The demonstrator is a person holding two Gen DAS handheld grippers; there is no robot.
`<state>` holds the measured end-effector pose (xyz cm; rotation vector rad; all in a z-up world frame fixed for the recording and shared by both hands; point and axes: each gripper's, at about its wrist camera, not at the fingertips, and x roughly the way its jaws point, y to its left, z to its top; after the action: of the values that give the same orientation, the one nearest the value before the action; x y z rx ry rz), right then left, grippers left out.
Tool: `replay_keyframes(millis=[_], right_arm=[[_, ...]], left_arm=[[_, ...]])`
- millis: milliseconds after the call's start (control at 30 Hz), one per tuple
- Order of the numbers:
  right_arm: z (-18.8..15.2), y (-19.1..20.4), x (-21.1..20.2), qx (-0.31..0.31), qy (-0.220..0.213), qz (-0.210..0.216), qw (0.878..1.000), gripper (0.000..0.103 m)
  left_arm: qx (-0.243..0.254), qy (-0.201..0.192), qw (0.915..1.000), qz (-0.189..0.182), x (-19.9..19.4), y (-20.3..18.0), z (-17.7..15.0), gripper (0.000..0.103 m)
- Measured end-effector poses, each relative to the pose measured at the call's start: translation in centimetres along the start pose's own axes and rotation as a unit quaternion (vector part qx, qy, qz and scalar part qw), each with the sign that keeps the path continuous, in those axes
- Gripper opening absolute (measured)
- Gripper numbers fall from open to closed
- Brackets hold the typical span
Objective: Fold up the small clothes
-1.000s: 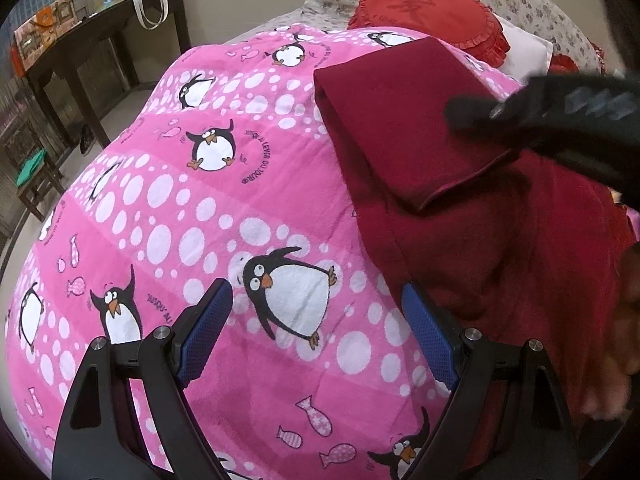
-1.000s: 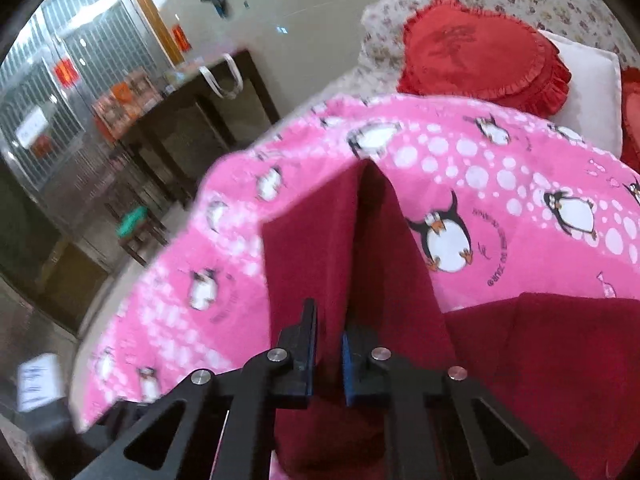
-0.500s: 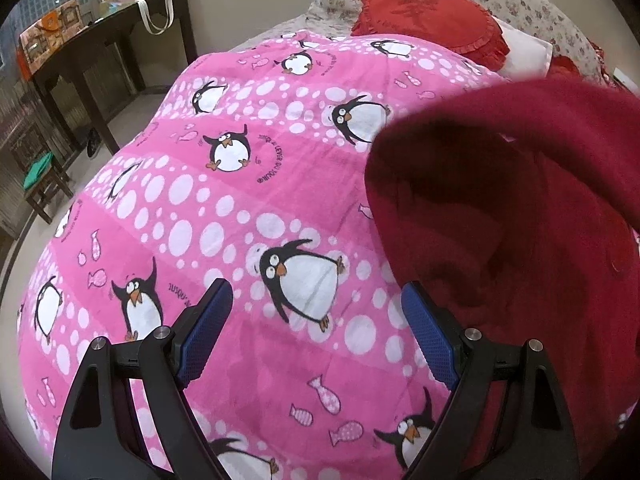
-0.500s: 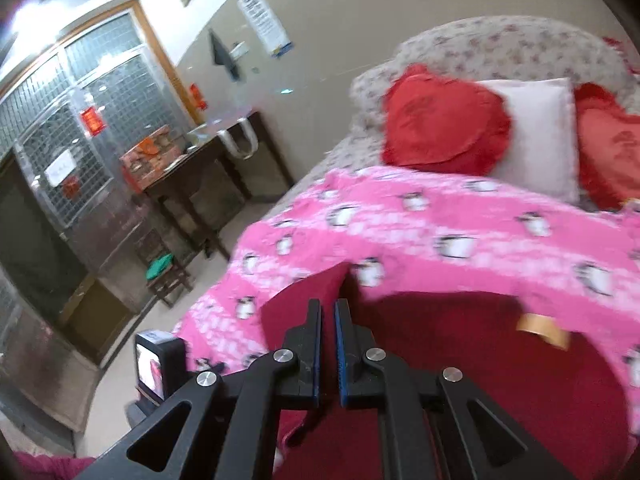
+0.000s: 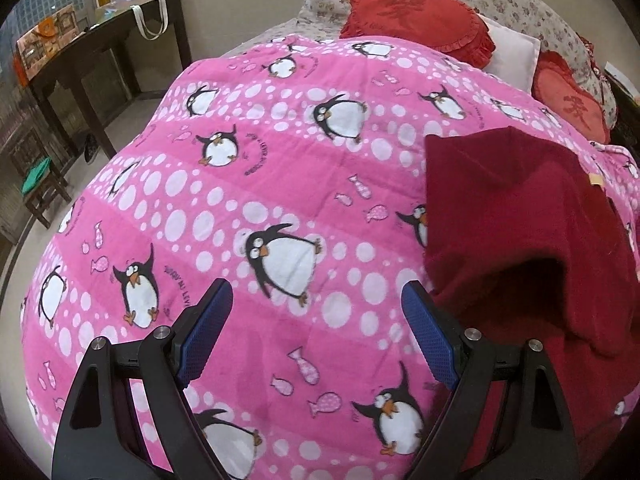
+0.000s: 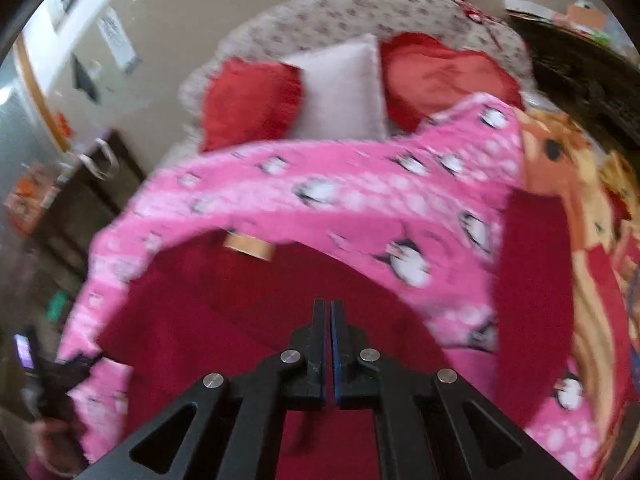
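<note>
A dark red garment (image 5: pixel 516 236) lies on the pink penguin blanket (image 5: pixel 260 184), at the right of the left wrist view, with a fold laid over it and a small tan label (image 5: pixel 595 180). My left gripper (image 5: pixel 316 332) is open and empty over the blanket, its right finger at the garment's left edge. In the blurred right wrist view the garment (image 6: pixel 256 304) spreads below my right gripper (image 6: pixel 325 312), whose jaws are closed; I see no cloth between them. The tan label (image 6: pixel 249 246) shows at the garment's far edge.
Red heart cushions (image 5: pixel 416 16) and a white pillow (image 6: pixel 340 88) lie at the head of the bed. A dark wooden table (image 5: pixel 92 52) stands at the left, a small stool (image 5: pixel 40 184) below it. An orange patterned cover (image 6: pixel 568 184) lies at the right.
The right gripper carried the garment's left part over to the right, let it go and swung rightward. The garment now lies folded further right; the left gripper stayed open and backed off slightly.
</note>
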<state>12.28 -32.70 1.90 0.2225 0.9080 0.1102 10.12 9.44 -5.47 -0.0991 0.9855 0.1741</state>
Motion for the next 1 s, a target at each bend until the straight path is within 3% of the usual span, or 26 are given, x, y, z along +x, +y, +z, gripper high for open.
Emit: replay_keyframes(millis=[100,133,167,233,400,533,600,667,700,767,833,1000], right_arm=[[-0.7,0.6,1.2,0.016,0.027,0.058,0.998,0.006],[-0.8,1.8,1.8,0.003,0.041,0.07,0.997,0.018],[-0.8,2.8,2.3,-0.014,0.049,0.072,0.996,0.045],[-1.2,5.0,3.1,-0.058,0.053,0.051,0.996,0.065],[-2.6,4.1,3.7,-0.06,0.037,-0.009,0.997,0.065],[-4.6,1.0,5.1,0.004,0.062,0.01,0.998,0.065],[-5.3,1.1,5.8,0.001,0.066,0.019,0.998,0.062],[-6.0,2.0,5.9,-0.032,0.043,-0.011,0.999,0.039],[-6.4,2.2,5.7,-0.047,0.036,-0.021,0.998,0.033],[-6.3,2.5,4.7,-0.064,0.021,-0.018,0.998,0.009],[-5.7,2.2,3.6,-0.065,0.01,-0.007,0.998,0.007],[-3.0,0.5,-0.1,-0.06,-0.044,-0.044,0.996,0.006]], left_arm=[[0.011,-0.006,0.9999,0.0,-0.2,-1.0,0.2,0.087],[0.013,-0.006,0.9999,0.0,-0.3,-1.2,0.2,0.087],[0.015,-0.006,0.9999,-0.001,-0.3,-1.5,0.3,0.087],[0.02,-0.005,0.9998,0.0,-0.4,-1.8,0.3,0.087],[0.027,-0.011,0.9996,0.002,-0.7,-1.5,0.2,0.087],[0.009,-0.003,0.9999,-0.005,-0.2,-1.0,0.2,0.087],[0.006,0.001,1.0,-0.008,-0.1,-1.1,0.1,0.087],[0.011,0.002,0.9999,-0.005,-0.1,-1.5,0.0,0.087],[0.015,0.0,0.9999,-0.003,-0.2,-1.6,-0.1,0.087],[0.022,-0.005,0.9997,0.002,-0.5,-1.8,-0.1,0.087],[0.022,-0.008,0.9997,0.003,-0.7,-1.8,0.0,0.087],[0.014,-0.019,0.9997,-0.006,-1.3,-2.0,0.0,0.087]])
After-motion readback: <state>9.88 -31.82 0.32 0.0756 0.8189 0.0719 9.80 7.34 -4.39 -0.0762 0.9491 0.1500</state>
